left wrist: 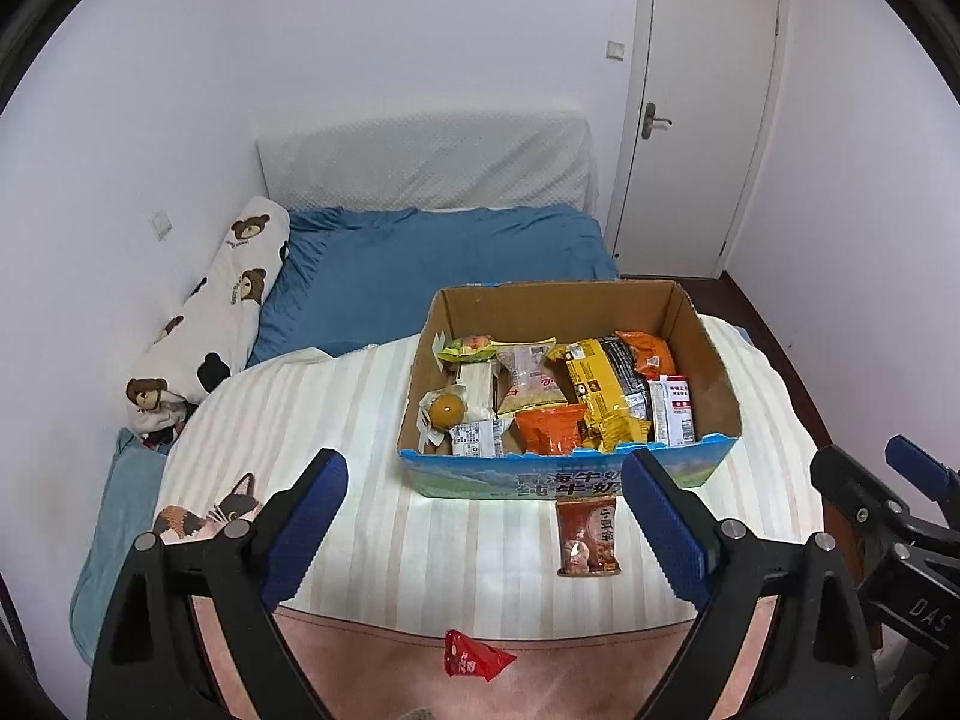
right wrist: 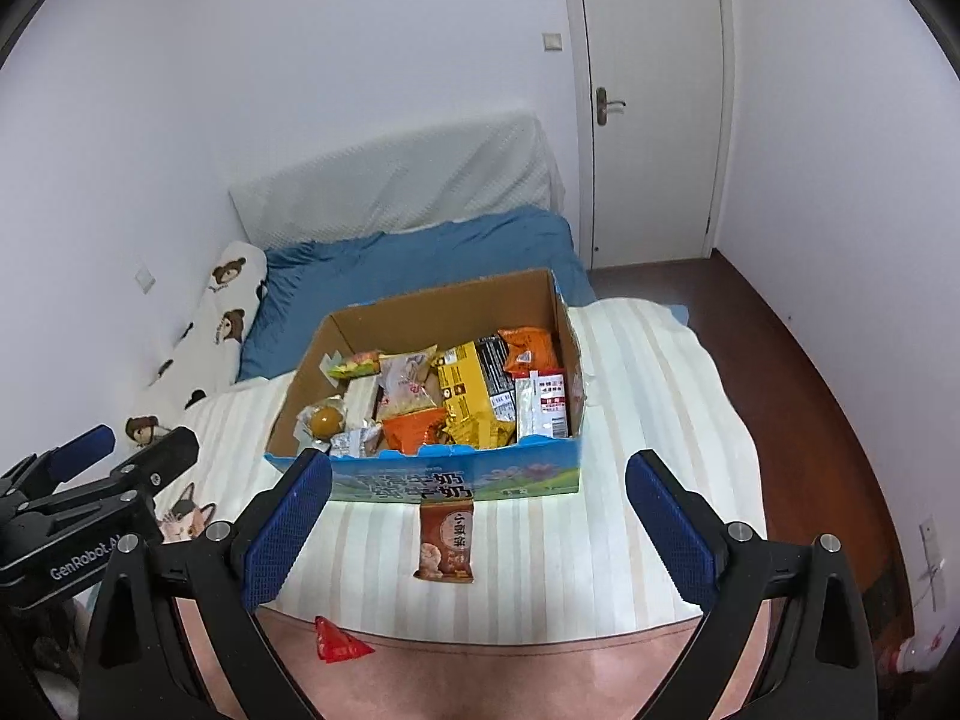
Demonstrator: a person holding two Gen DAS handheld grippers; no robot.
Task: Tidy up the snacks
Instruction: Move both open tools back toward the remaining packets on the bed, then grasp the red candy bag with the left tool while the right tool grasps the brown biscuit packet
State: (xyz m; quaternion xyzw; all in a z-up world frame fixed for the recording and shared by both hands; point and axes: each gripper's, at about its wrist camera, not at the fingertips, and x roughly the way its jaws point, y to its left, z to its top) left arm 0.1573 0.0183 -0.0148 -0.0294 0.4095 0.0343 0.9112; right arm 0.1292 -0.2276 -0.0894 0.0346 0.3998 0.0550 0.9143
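Note:
A cardboard box (left wrist: pixel 714 360) (right wrist: pixel 312 360) with a blue printed front holds several snack packets, yellow, orange and white. A brown snack packet (left wrist: pixel 587 537) (right wrist: pixel 445 543) lies on the striped blanket just in front of the box. A small red packet (left wrist: pixel 474 657) (right wrist: pixel 337 643) lies nearer, on the pink cover. My left gripper (left wrist: pixel 483 531) is open and empty above the blanket, short of the box. My right gripper (right wrist: pixel 480 531) is open and empty, with the brown packet between its fingers in view. Each gripper shows at the edge of the other's view.
The box sits on a bed with a cream striped blanket (left wrist: pixel 336 438) over a blue sheet (left wrist: pixel 420 264). A bear-print bolster (left wrist: pixel 222 312) lies along the left wall. A white door (left wrist: pixel 702 120) stands at the back right. Dark wood floor (right wrist: pixel 798 360) runs along the bed's right side.

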